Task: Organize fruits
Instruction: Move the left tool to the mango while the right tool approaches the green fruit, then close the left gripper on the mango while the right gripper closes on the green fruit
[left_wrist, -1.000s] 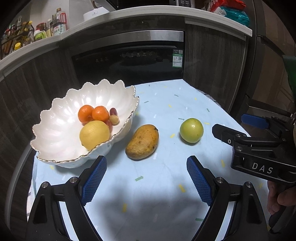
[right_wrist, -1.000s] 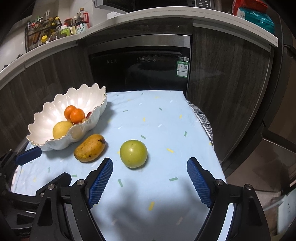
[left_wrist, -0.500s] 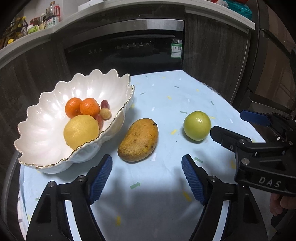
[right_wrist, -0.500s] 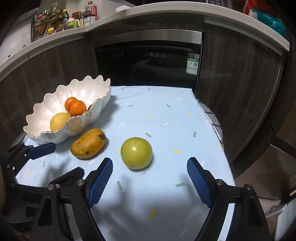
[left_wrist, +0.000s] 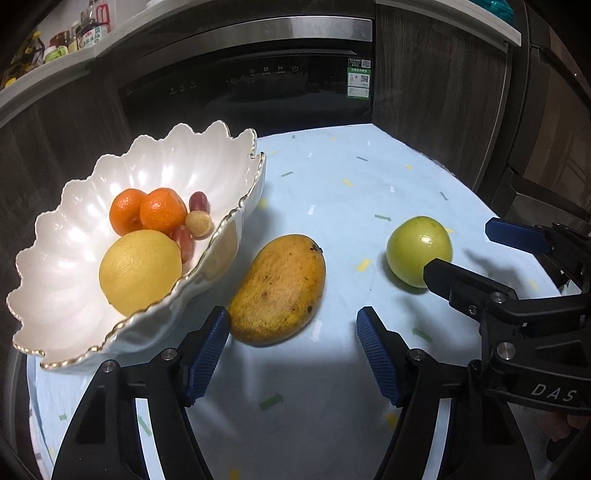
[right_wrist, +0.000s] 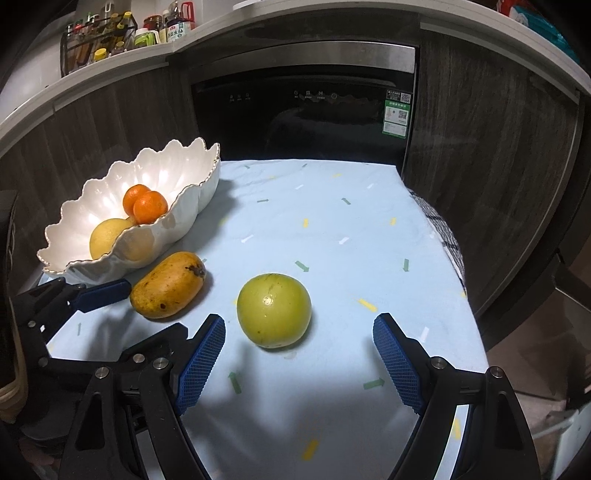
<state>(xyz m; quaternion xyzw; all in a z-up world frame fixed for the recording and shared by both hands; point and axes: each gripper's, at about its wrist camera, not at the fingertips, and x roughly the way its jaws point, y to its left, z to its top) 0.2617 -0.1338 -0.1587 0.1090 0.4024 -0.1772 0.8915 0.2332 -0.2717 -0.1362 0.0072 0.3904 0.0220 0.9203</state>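
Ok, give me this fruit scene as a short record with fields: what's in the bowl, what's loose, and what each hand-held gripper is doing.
bowl: white, scalloped, holds two oranges, a yellow citrus, small red fruits
mango: on tablecloth, beside bowl
green apple: on tablecloth, right of mango
left hand-held gripper: open, facing mango
right hand-held gripper: open, facing green apple

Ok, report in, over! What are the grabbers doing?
Left gripper open at mango. Right gripper open at green apple. Nothing blocking.

dim room | overhead light, perhaps | glare on bowl (left_wrist: 155, 166) | fisheye edges dark
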